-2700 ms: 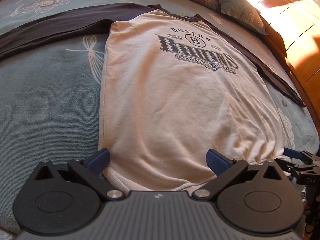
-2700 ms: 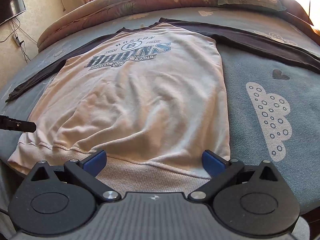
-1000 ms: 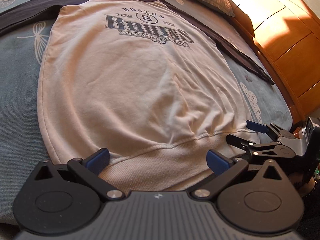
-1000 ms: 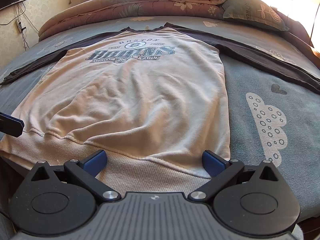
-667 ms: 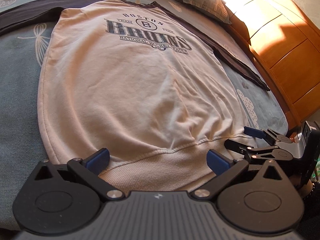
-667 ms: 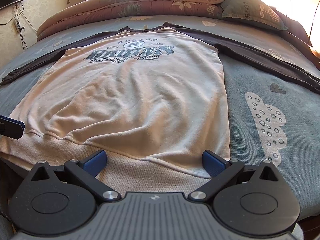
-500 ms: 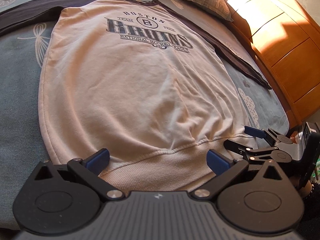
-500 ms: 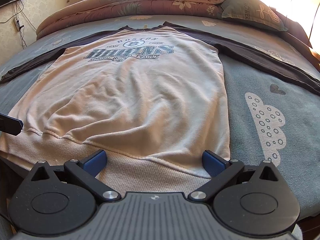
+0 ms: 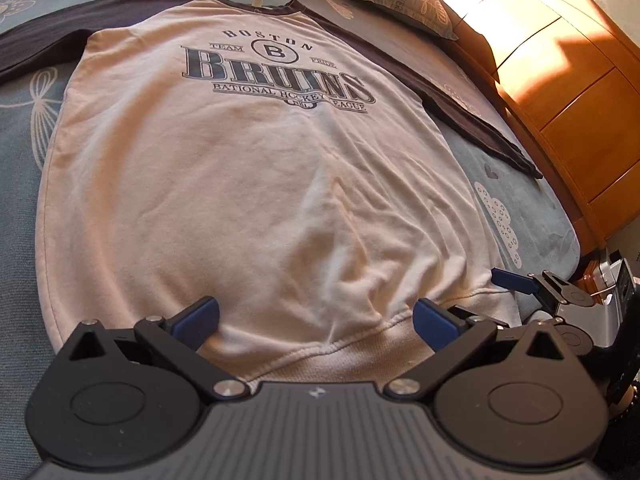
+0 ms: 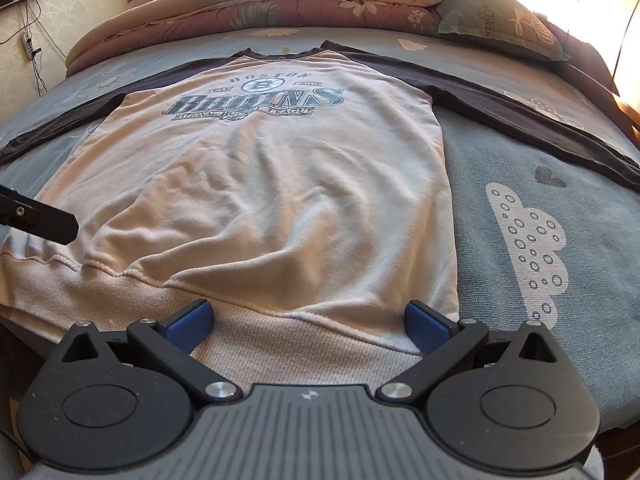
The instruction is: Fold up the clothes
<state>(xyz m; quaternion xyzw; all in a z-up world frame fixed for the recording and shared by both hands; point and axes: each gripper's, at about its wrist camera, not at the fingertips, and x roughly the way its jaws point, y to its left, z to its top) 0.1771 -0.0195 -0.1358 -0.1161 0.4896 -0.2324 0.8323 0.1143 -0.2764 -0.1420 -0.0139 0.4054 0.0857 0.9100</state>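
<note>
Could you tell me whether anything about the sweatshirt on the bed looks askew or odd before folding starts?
Mostly fine: the sweatshirt lies face up, sleeves spread. Only its lower half is rumpled, with creases above the hem band.

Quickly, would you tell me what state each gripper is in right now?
Left gripper: open, holding nothing, over the sweatshirt hem.
Right gripper: open, holding nothing, at the hem.

soft matt cotton sweatshirt [image 9: 256,184], ribbed hem [image 10: 280,332]; glossy wooden cabinet [image 9: 568,92]
</note>
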